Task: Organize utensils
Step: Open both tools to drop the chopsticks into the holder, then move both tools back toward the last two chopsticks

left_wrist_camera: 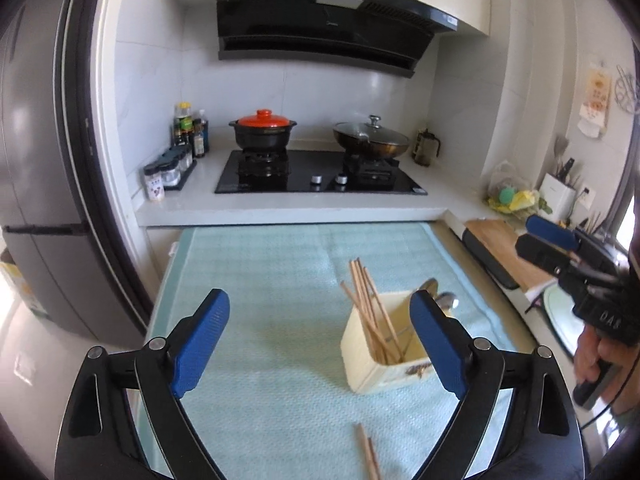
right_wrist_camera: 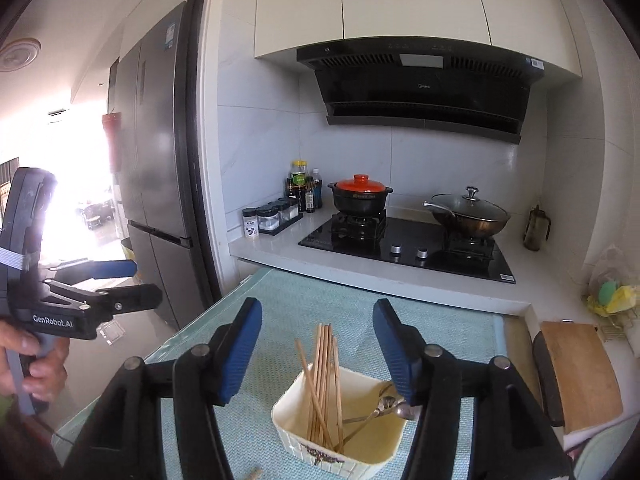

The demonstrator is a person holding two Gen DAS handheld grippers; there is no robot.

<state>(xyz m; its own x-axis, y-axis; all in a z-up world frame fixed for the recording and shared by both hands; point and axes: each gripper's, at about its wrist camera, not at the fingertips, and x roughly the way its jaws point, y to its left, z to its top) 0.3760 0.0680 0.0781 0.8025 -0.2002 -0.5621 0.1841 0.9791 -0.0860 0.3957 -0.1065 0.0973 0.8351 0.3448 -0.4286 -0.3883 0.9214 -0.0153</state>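
Both the left gripper (left_wrist_camera: 320, 340) and right gripper (right_wrist_camera: 318, 350) stood spread, empty (chopsticks (right_wrist_camera: 324, 376) leaned toward eleven o'clock in the cream holder (right_wrist_camera: 316, 448)).

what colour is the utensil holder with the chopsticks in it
Cream or pale yellow, with a small dark print low on its front; the utensil holder shows best in the right wrist view.

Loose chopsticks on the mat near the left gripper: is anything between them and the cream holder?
Nothing visible. The loose chopsticks lie on the green mat just short of the cream holder, with only bare mat between. The left gripper is open and empty above them.
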